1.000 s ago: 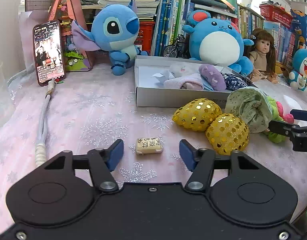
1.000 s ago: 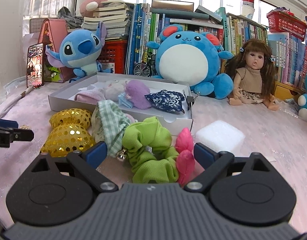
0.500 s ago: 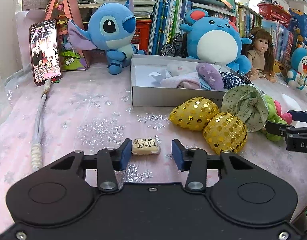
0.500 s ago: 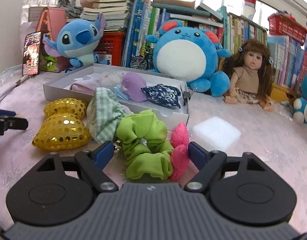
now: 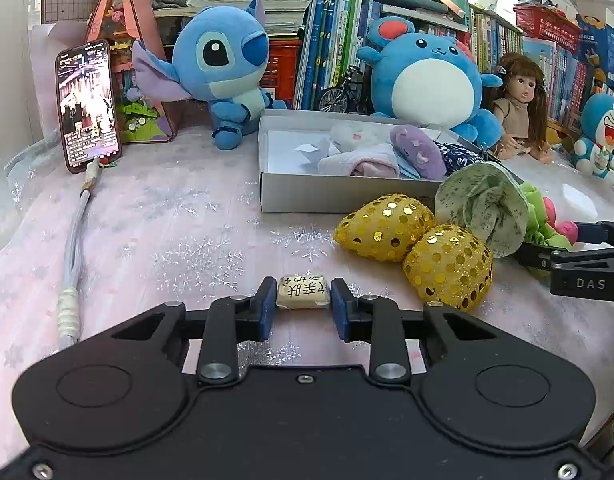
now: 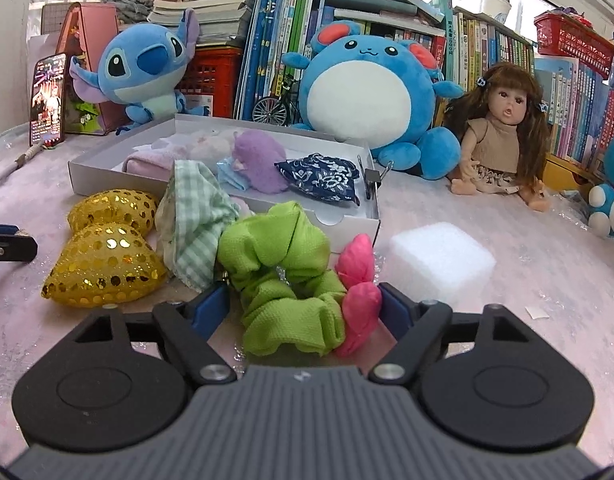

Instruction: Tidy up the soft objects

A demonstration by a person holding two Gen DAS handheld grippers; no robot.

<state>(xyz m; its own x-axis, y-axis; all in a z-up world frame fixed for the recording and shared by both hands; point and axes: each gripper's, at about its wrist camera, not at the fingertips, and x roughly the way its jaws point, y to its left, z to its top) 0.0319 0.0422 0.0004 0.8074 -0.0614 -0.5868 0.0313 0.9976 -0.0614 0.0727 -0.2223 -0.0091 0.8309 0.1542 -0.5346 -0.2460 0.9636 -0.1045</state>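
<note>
left tool [image 5: 303,299] | clamps beige pad [image 5: 303,297] (on cloth)

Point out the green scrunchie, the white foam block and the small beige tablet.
green scrunchie [image 6: 287,280], right wrist view, middle of its folds.
white foam block [image 6: 441,262], right wrist view, top face.
small beige tablet [image 5: 303,292], left wrist view, printed top.

Left tool [image 5: 303,298]: angled downward, both blue pads pressed flush against a small object's sides. Right tool [image 6: 303,306]: angled downward, jaws closing, soft items between them, left pad not yet touching.
</note>
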